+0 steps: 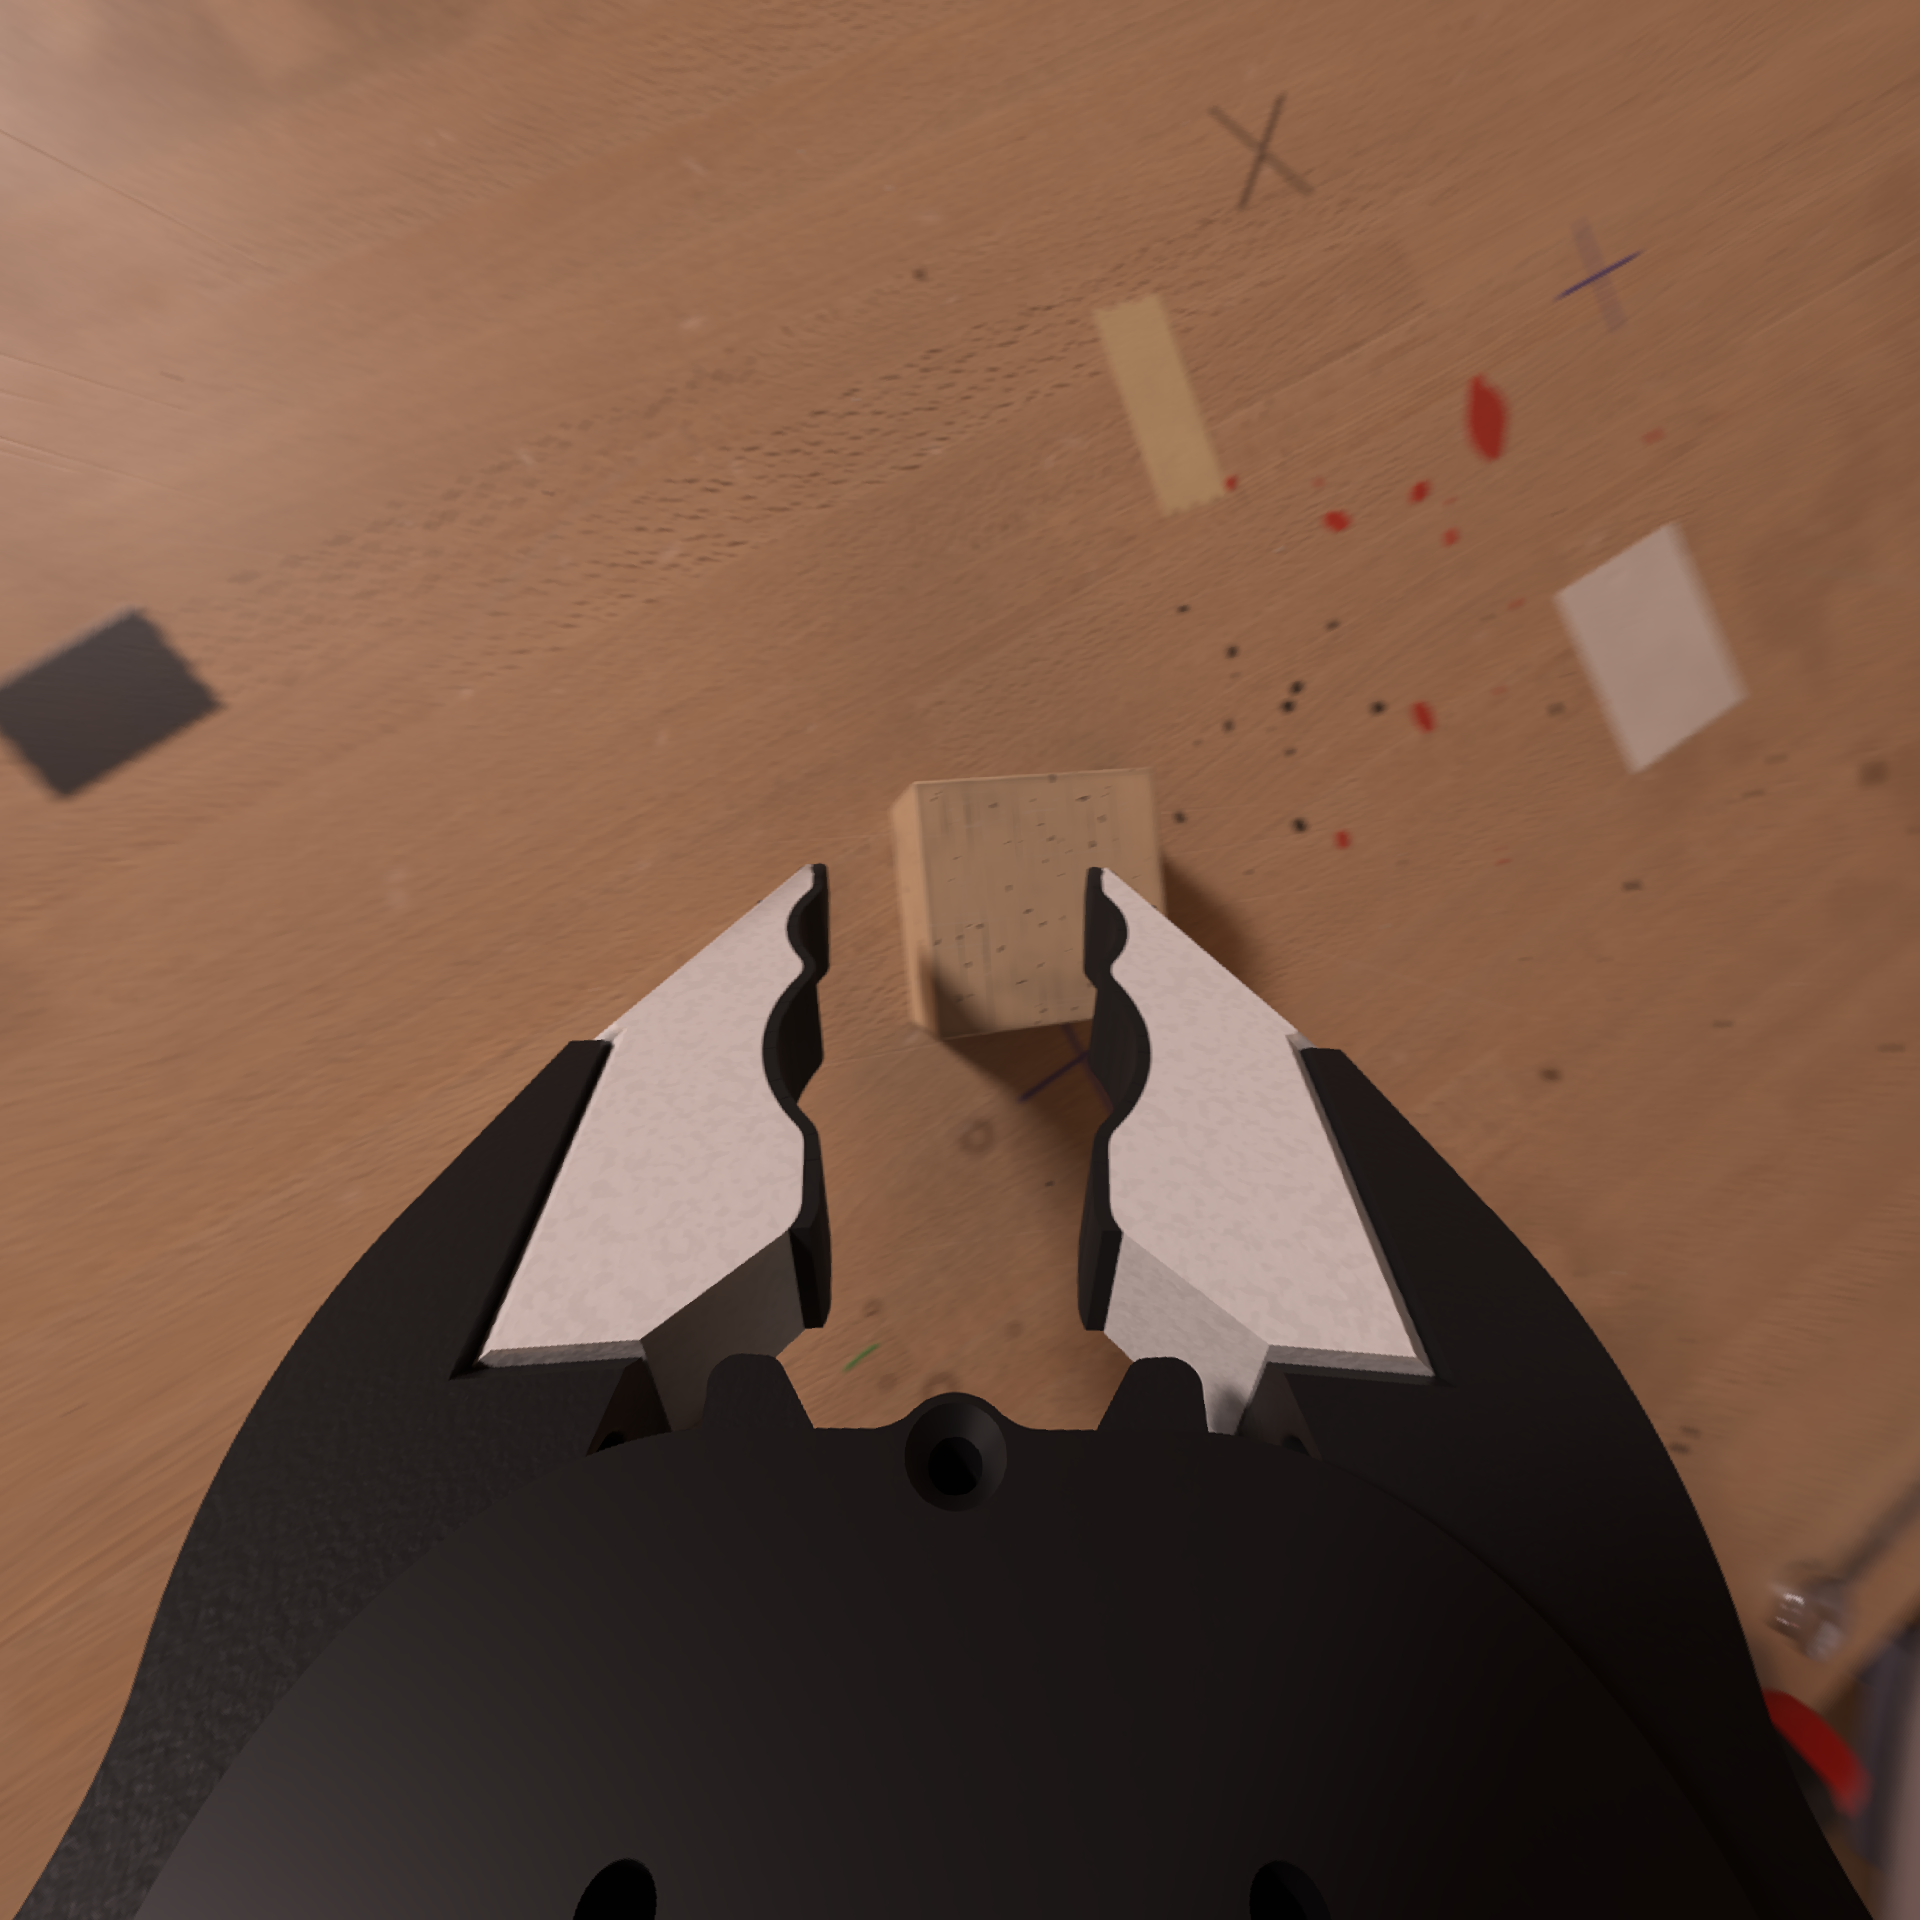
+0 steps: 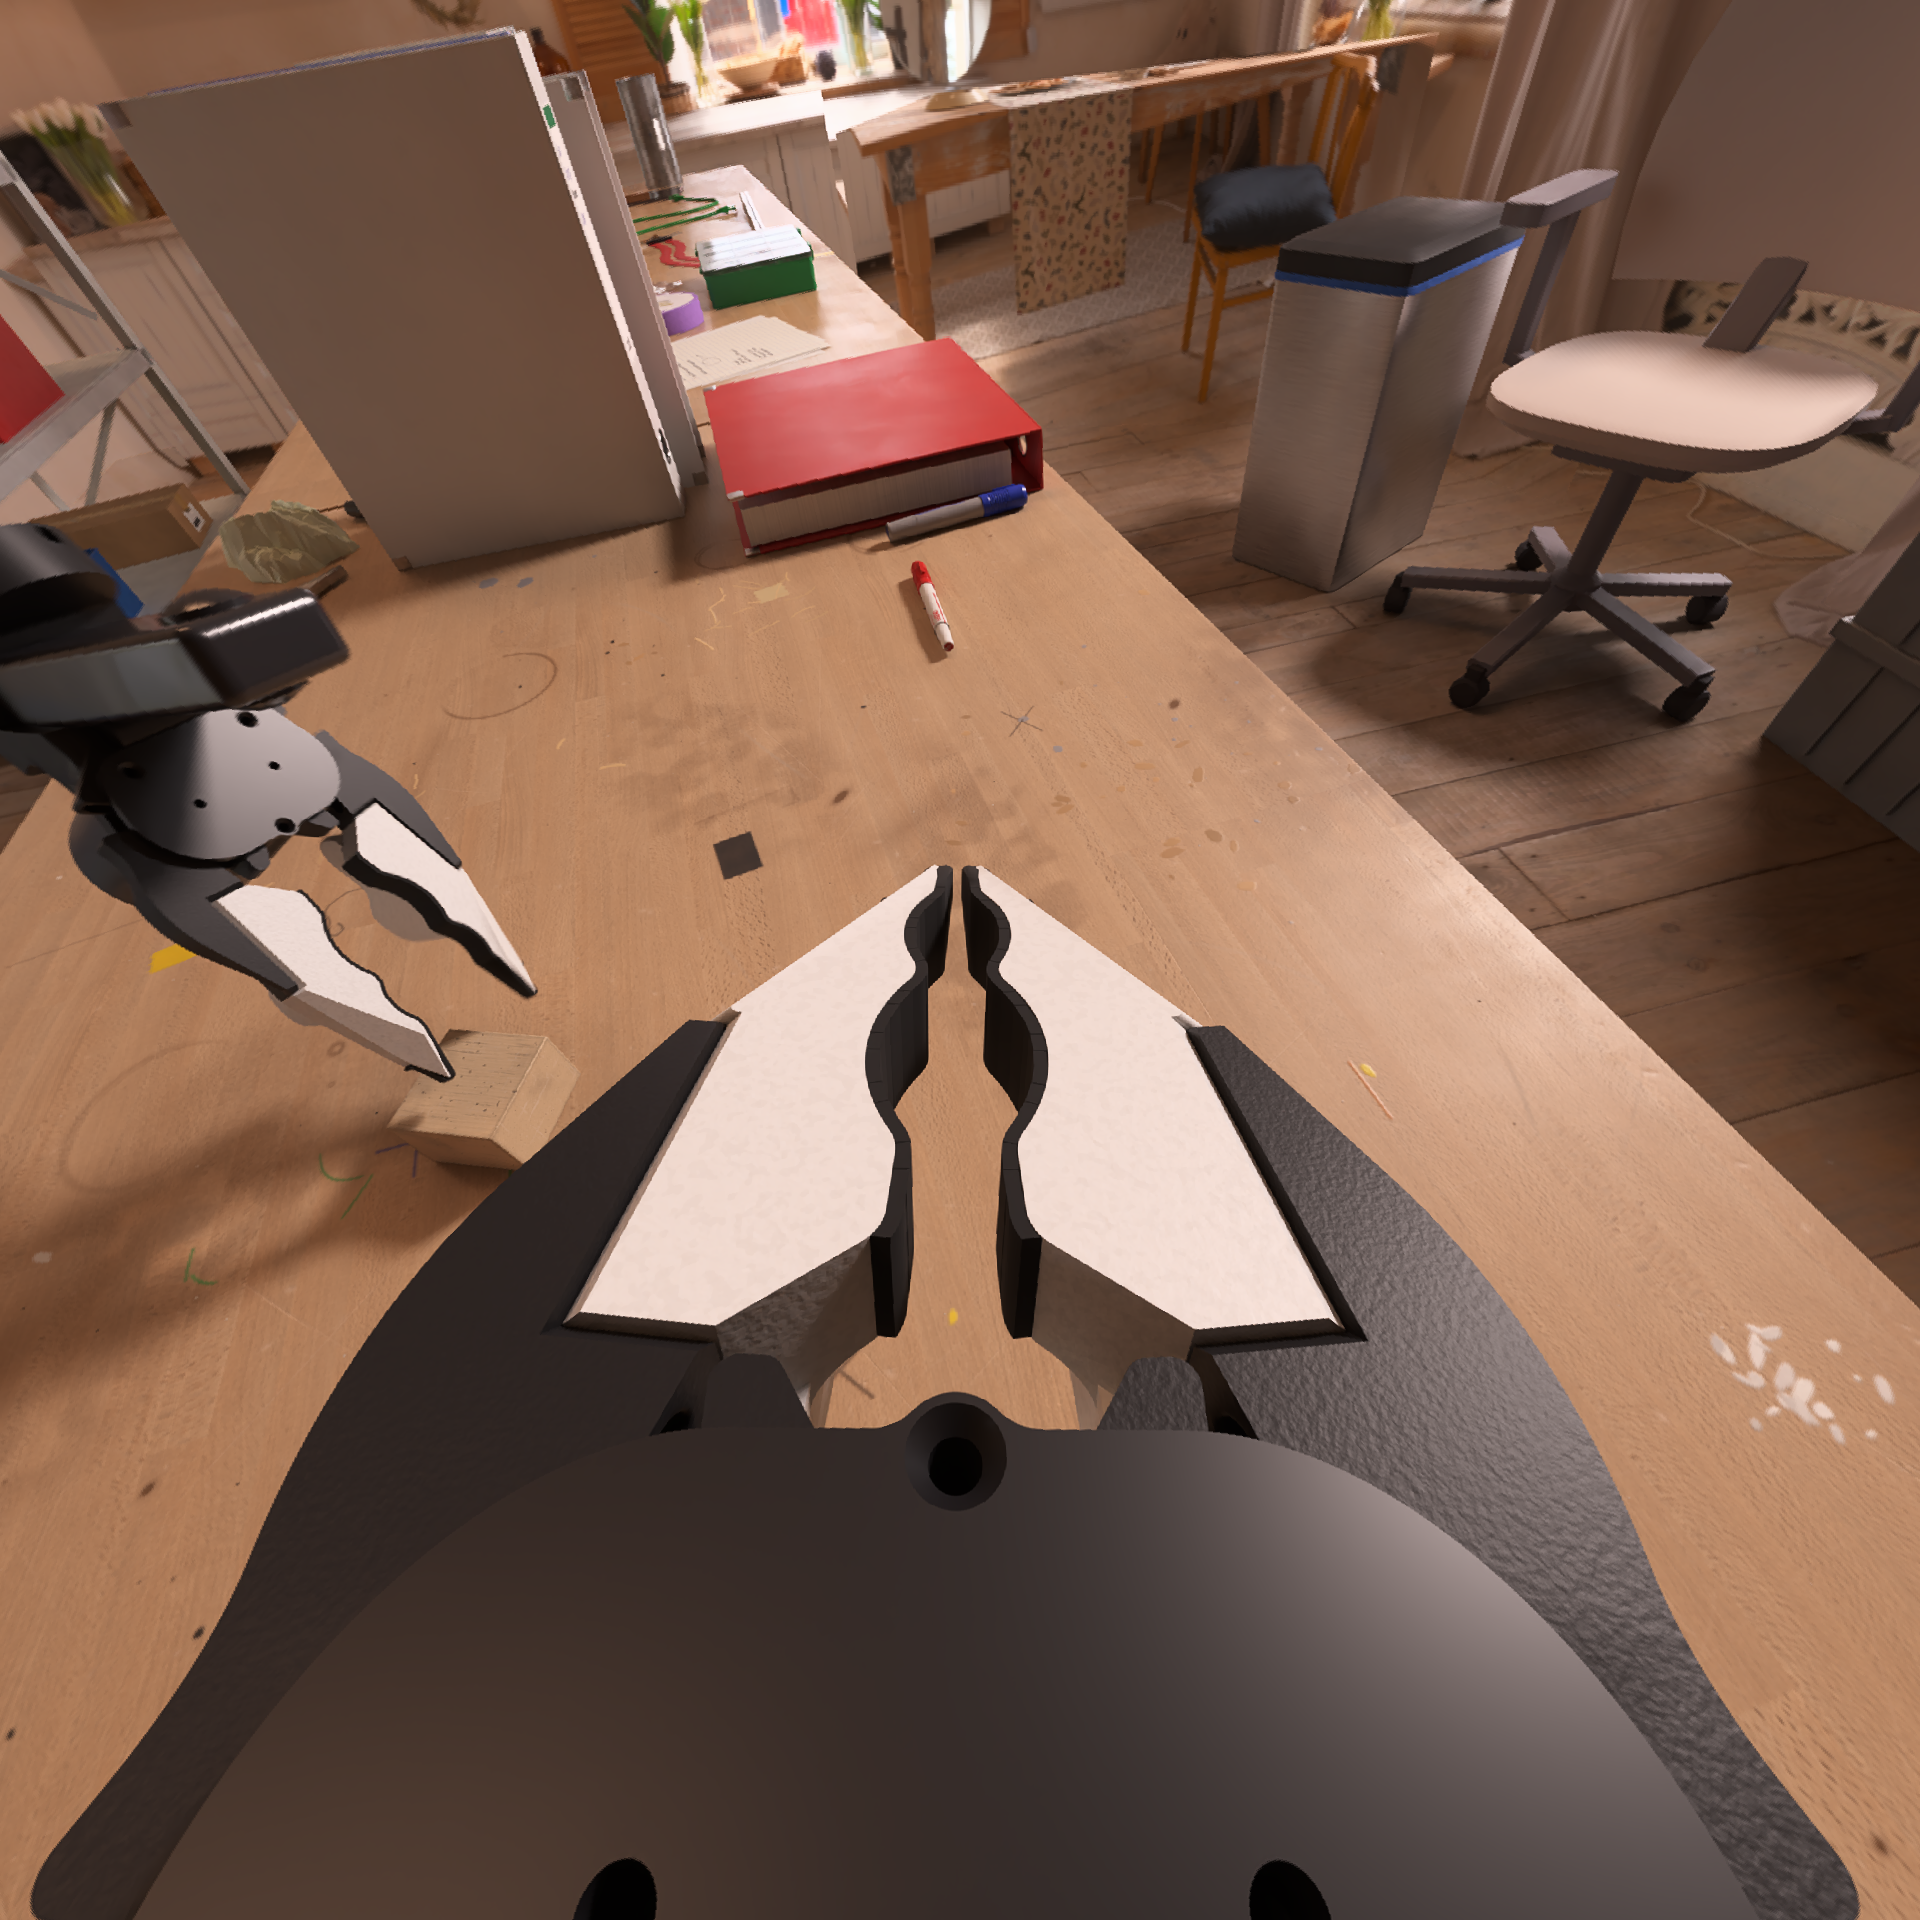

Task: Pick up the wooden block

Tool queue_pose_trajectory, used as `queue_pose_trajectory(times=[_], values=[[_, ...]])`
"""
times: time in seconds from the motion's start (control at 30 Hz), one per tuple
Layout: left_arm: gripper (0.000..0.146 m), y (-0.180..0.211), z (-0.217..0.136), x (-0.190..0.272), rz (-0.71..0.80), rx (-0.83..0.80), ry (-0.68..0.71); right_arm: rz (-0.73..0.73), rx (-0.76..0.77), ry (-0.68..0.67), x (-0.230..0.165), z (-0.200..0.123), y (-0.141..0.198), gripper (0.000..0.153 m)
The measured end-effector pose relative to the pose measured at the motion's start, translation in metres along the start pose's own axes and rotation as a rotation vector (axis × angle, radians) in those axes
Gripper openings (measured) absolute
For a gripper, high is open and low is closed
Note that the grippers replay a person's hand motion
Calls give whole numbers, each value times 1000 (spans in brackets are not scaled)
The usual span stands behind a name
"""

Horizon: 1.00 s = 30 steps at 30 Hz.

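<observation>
- Left wrist view: the left gripper [image 1: 956,883], fingers spread and empty, hangs over the wooden block [image 1: 1023,904] resting on the bench [image 1: 520,520]; rigid, likely light, its flat opposite sides offer the surest hold.
- Right wrist view: the right gripper [image 2: 956,878], fingers nearly closed on nothing, sits apart from the block [image 2: 488,1107].

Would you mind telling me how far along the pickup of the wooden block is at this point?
Done: the left gripper has reached the wooden block and hangs open above it, offset so the block sits toward one finger. In hand: nothing; the block rests on the table, and the right gripper is shut and empty, off to the side. Left: centre, lower around the block, close and lift.
</observation>
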<state>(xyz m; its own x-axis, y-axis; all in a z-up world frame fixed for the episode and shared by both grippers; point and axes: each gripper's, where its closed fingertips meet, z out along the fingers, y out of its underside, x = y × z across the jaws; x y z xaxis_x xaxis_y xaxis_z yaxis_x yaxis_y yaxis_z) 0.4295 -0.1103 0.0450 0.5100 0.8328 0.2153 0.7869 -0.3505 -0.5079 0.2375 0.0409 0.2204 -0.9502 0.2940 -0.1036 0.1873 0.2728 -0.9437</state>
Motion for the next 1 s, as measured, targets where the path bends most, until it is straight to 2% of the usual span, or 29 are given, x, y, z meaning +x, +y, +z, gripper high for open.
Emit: queue_pose_trajectory(times=[0.1,0.17,0.27,0.33,0.4,0.47,0.53,0.63,0.83,1.0], values=[[38,-2,5,12,-77,6,119,0,1,-4,0,0,0,2],[41,0,6,16,-105,1,149,-1,2,-5,0,0,0,2],[55,3,7,26,-120,13,160,-4,-1,-3,0,0,0,2],[67,9,11,29,-121,-13,105,-4,-2,-1,0,0,0,2],[83,17,18,26,-90,-67,-6,-5,-3,2,0,0,0,2],[89,21,24,24,-46,-117,-99,-6,-5,6,0,0,0,2],[87,21,26,21,-40,-152,-164,-8,-7,12,0,0,0,2],[67,18,26,18,-52,-186,-206,-11,-9,17,0,0,0,2],[65,26,27,14,-20,-343,-270,-17,-13,20,0,0,0,2],[61,16,25,17,-10,-319,-275,-22,-17,26,0,0,0,2]])
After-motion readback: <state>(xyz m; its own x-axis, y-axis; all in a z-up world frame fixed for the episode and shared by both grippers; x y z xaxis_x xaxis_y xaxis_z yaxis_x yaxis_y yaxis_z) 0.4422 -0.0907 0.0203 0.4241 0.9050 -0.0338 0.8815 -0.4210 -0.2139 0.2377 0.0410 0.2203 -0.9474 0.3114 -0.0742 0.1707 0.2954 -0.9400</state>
